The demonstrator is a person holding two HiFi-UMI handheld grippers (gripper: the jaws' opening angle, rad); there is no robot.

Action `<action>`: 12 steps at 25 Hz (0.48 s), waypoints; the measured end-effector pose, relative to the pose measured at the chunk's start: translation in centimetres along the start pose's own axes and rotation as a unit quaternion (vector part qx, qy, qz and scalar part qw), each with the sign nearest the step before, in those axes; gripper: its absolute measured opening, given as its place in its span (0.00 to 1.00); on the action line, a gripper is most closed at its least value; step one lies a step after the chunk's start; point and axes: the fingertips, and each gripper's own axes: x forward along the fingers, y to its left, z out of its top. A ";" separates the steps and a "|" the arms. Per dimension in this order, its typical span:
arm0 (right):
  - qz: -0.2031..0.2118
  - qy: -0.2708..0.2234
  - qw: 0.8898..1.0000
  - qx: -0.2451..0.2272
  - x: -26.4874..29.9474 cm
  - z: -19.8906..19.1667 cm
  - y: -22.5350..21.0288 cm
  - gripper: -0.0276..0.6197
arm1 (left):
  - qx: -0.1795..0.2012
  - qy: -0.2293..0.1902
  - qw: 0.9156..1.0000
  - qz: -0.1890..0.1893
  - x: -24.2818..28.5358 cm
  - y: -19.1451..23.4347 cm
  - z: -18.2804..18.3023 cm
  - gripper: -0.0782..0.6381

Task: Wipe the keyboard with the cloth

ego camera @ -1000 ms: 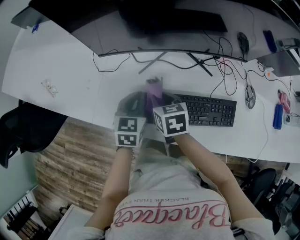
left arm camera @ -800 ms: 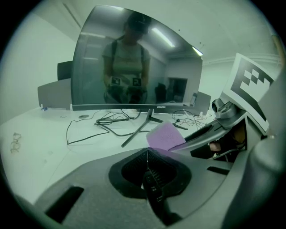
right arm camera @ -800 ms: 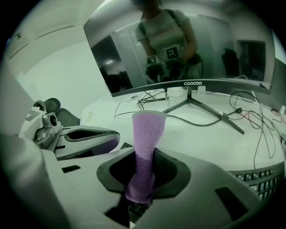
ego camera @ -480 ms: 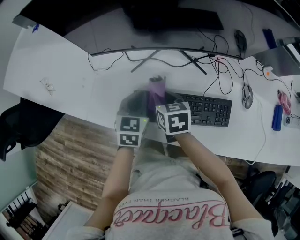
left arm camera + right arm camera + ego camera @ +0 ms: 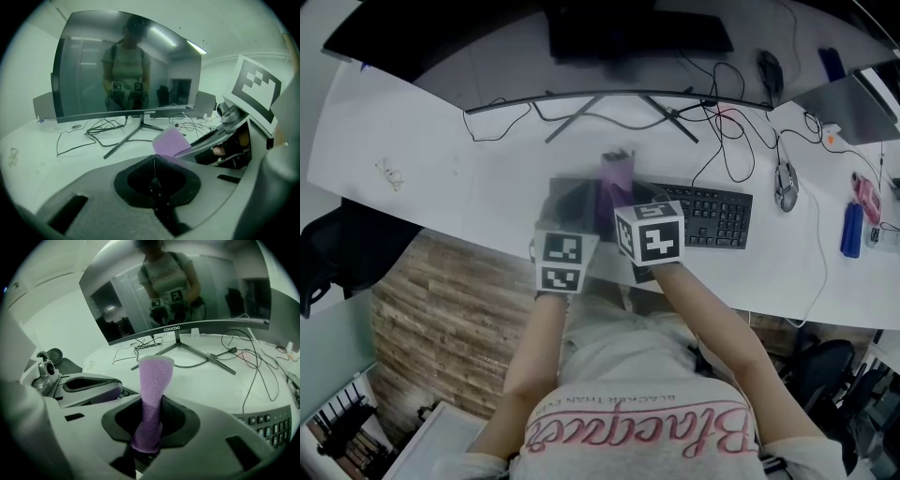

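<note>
1. Head view: the keyboard (image 5: 712,217) lay on the white surface (image 5: 441,159), on the person's side of the monitor (image 5: 581,66). A mouse (image 5: 784,185) lay just off the keyboard's right end. The left gripper (image 5: 575,195) and the right gripper (image 5: 623,199) hung side by side over the keyboard's left end and covered it. The purple cloth (image 5: 616,171) stuck out past the keyboard's far edge, at that same left end.

2. Left gripper view: the jaws were closed pad against pad with nothing between them. A few keys of the keyboard showed directly under their seam. The cloth stood above the keyboard, just to the right of these jaws, at the tip of the right gripper.

3. Right gripper view: the jaws were clamped on the cloth. It rose upright from between the pads as a narrow folded strip, and its top was clear of the keyboard. The keyboard's keys showed low at the right, below the jaws.
</note>
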 end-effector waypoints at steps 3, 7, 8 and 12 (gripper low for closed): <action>0.001 0.000 1.000 0.004 -0.6 -0.2 -1.0 0.17 | 0.006 0.001 1.000 0.000 0.4 -1.1 0.2 0.12; 0.000 0.000 1.000 0.004 -1.4 -0.5 -2.4 0.17 | 0.013 0.001 1.000 -0.002 1.0 -2.7 0.7 0.12; -0.001 -0.001 1.000 0.004 -1.6 -0.5 -2.7 0.17 | 0.013 0.000 1.000 -0.002 1.1 -3.2 0.8 0.12; -0.002 -0.003 1.000 0.004 -2.4 -0.9 -4.1 0.17 | 0.010 -0.003 1.000 -0.005 1.7 -4.8 1.2 0.12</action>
